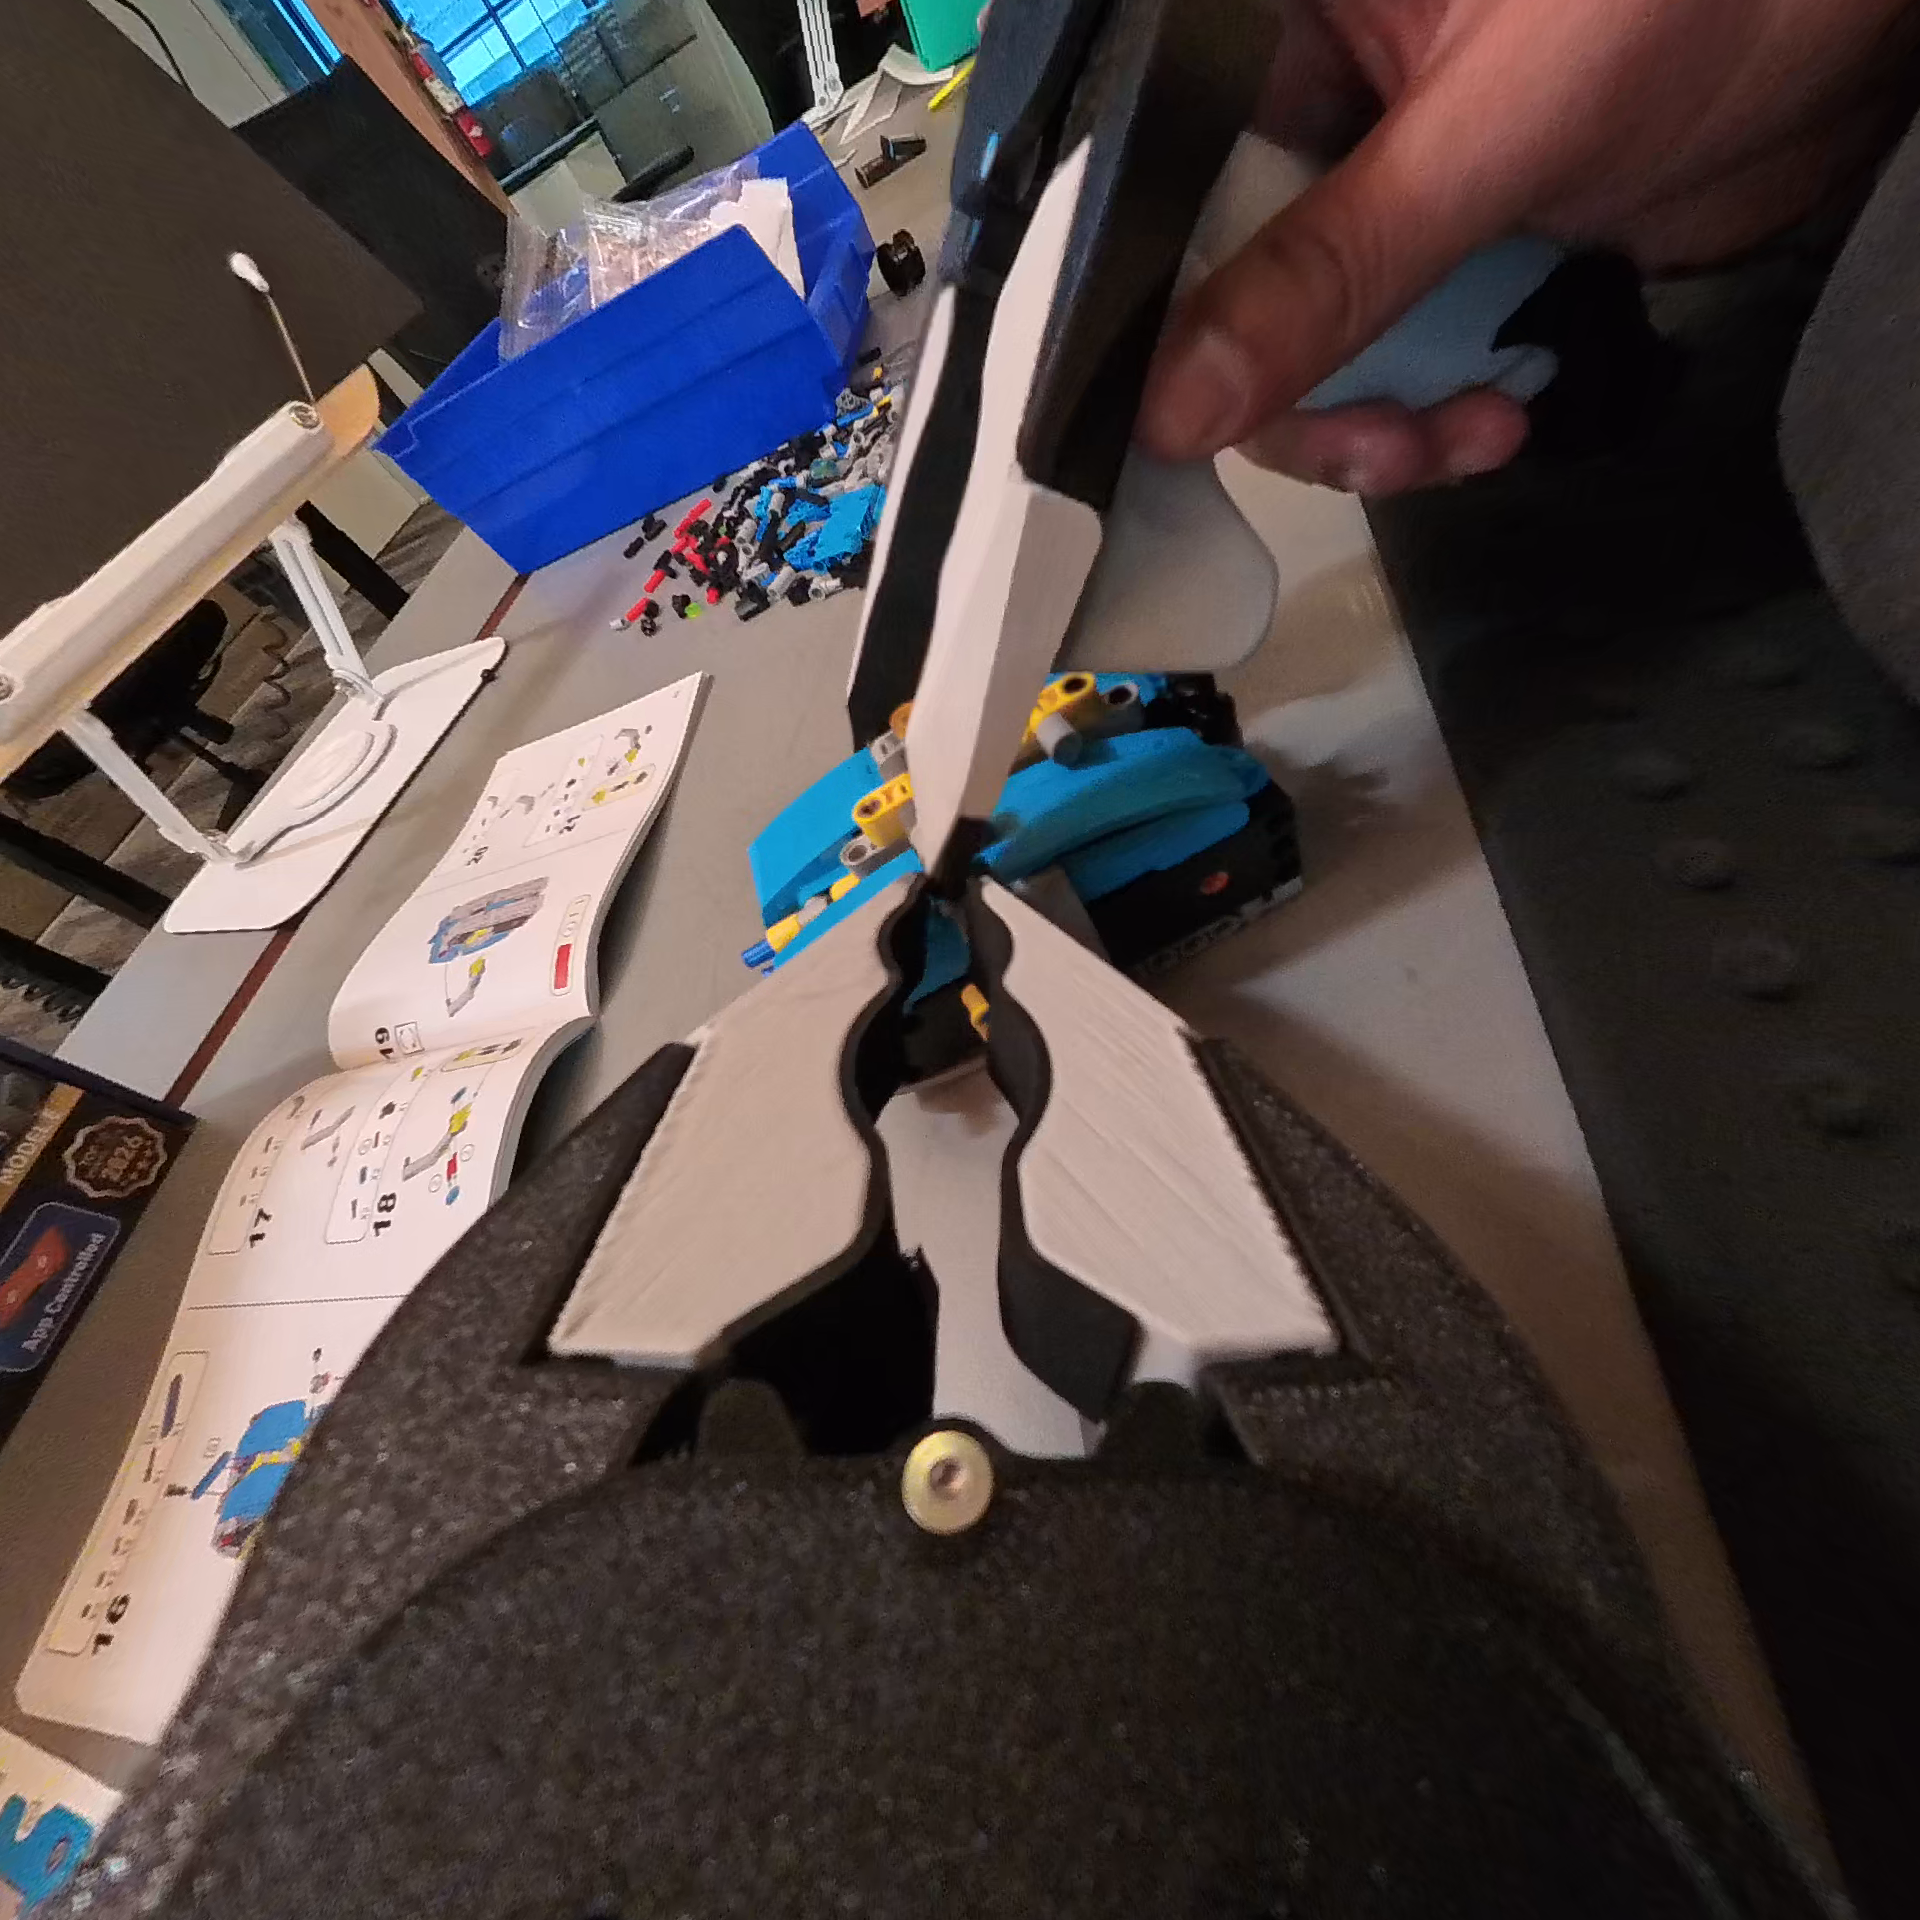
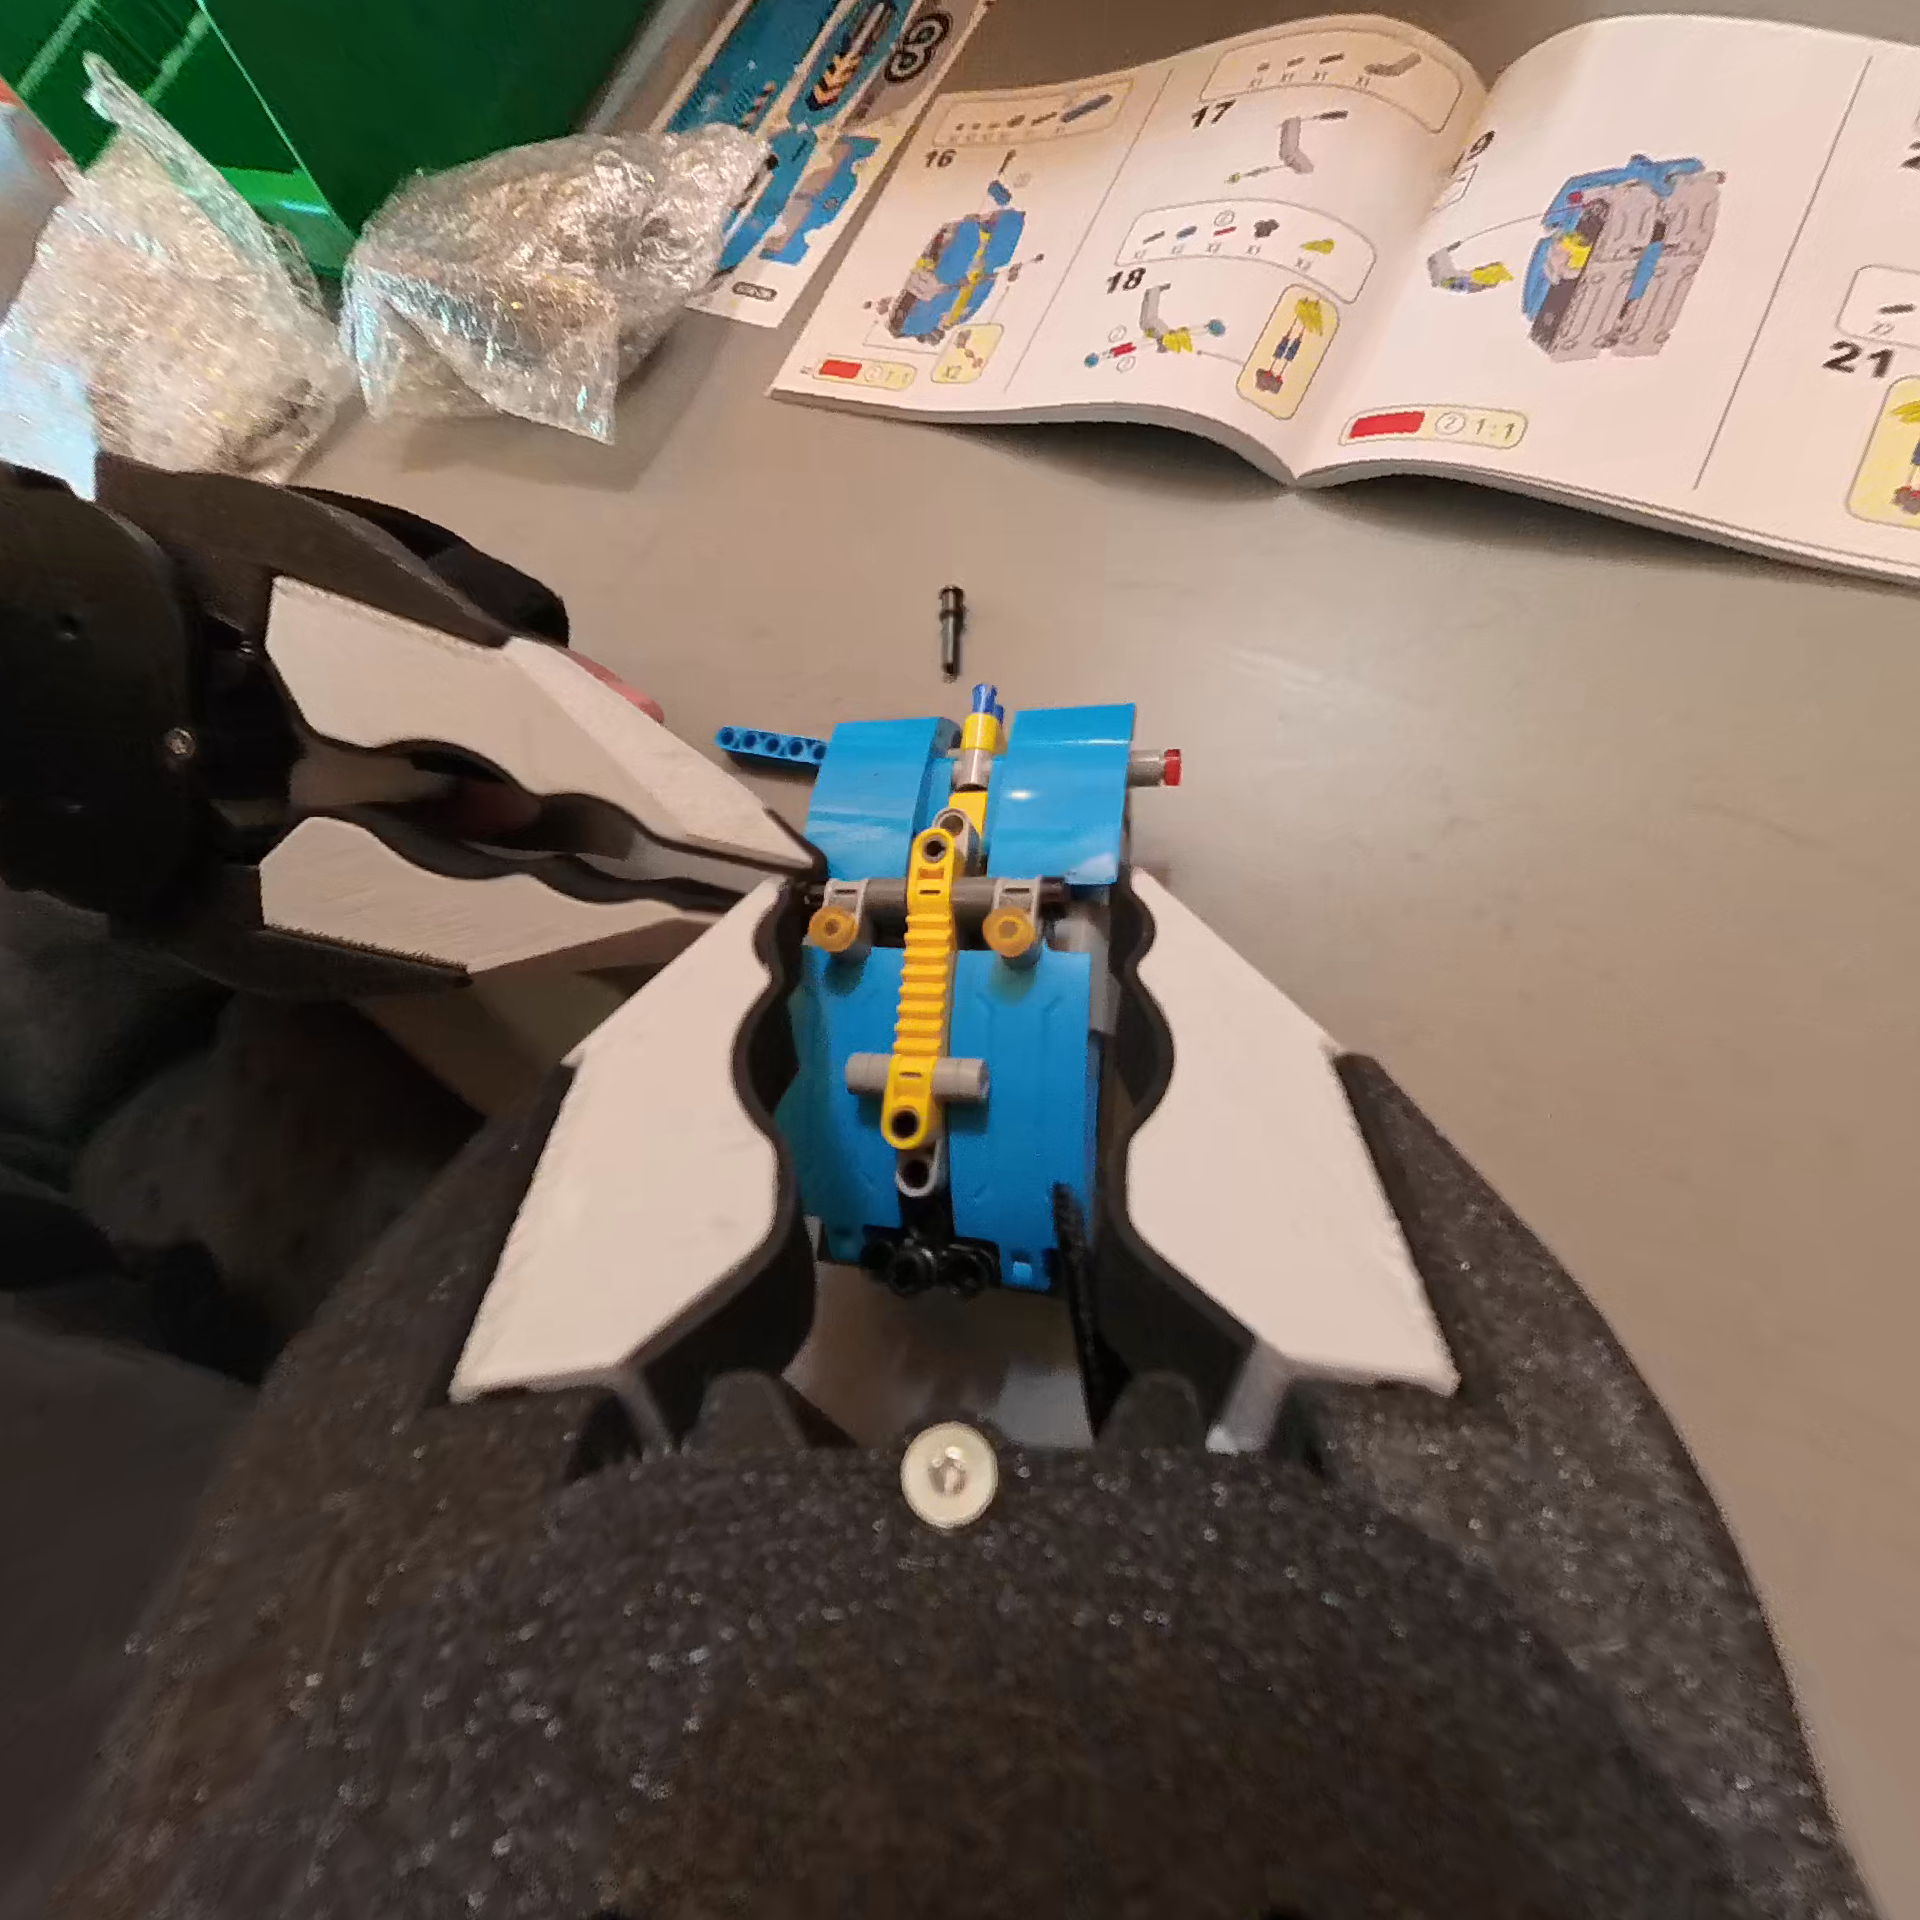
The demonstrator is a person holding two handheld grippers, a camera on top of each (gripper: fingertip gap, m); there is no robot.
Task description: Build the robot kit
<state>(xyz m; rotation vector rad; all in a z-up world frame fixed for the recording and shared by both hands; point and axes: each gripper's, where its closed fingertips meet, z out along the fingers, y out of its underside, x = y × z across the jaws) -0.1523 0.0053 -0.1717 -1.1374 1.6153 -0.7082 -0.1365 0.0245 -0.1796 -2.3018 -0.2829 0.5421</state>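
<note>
A blue, yellow and grey brick-built model [image 2: 956, 1039] stands on the grey table [image 2: 1455, 831]. My right gripper [image 2: 956, 888] is shut on it, one finger on each blue side. My left gripper [image 1: 951, 883] is shut at its tips on a small black pin [image 1: 961, 847] and holds it against the model [image 1: 1122, 800]. In the right wrist view the left gripper [image 2: 795, 868] comes in from the left and touches the left end of the model's grey cross piece. A hand [image 1: 1455, 260] holds the right gripper's body, and its white finger [image 1: 997, 582] reaches down to the model.
An open instruction booklet [image 2: 1351, 260] lies beyond the model, with a loose black pin [image 2: 951, 629] between them. A blue bin [image 1: 644, 395], a pile of small parts [image 1: 769, 540] and a white stand [image 1: 312, 769] are farther off. Plastic bags [image 2: 520, 270] and a green box [image 2: 312, 104] lie at the left.
</note>
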